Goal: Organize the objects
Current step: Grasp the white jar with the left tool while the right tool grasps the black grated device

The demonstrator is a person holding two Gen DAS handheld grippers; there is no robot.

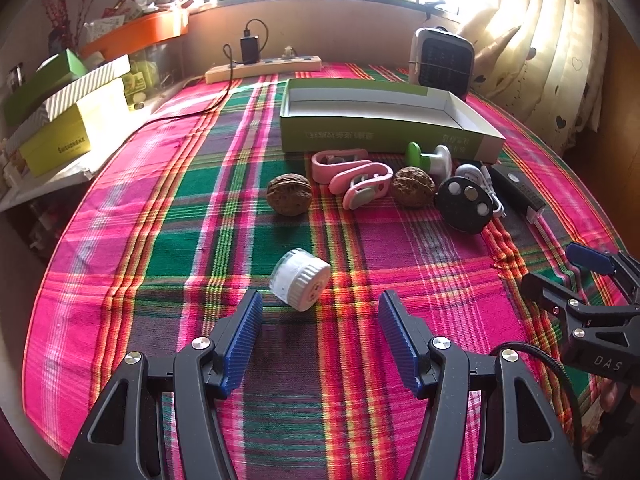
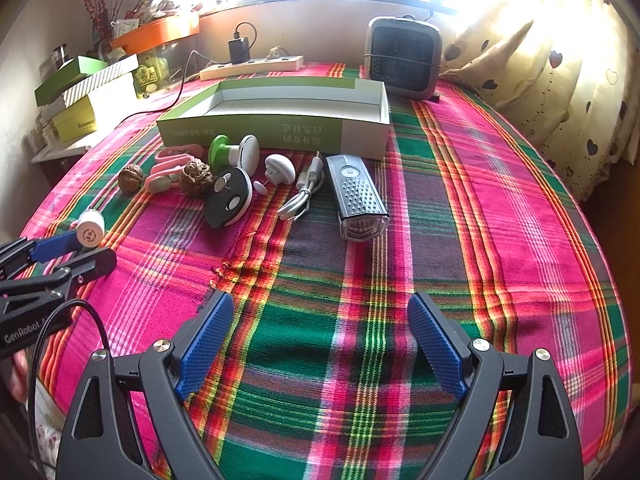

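**Both grippers poised over a cluttered plaid desk**

While the open green-and-white box point(image 1: 384, 128) sits empty toward the back of the desk point(image 1: 132, 240), the small things lie scattered on the plaid cloth in front of it. The left gripper point(image 1: 320, 336) hovers with its jaws wide apart and nothing between them; just ahead of its blue pads point(image 1: 242, 340) a small white jar point(image 1: 300, 278) lies on its side. Farther on rests a walnut point(image 1: 289, 194), then two pink clips point(image 1: 352, 176) touching one another, a second walnut point(image 1: 413, 186) beside them, and a green-and-white spool point(image 1: 428, 158) close against the box's front wall. To the right of these a black round disc point(image 2: 228, 202) leans near a white plug point(image 2: 280, 168), with a coiled white cable point(image 2: 302, 196) and a black bike light point(image 2: 358, 200) next along the row.

The right gripper point(image 2: 320, 344) also has its jaws spread wide, holding nothing, over bare cloth well short of the bike light. Each gripper shows at the edge of the other's view. Behind the box stand a power strip point(image 2: 252, 66) with a charger plugged in and a small grey heater point(image 2: 404, 56); stacked boxes point(image 1: 68, 120) sit off to the left by the wall.
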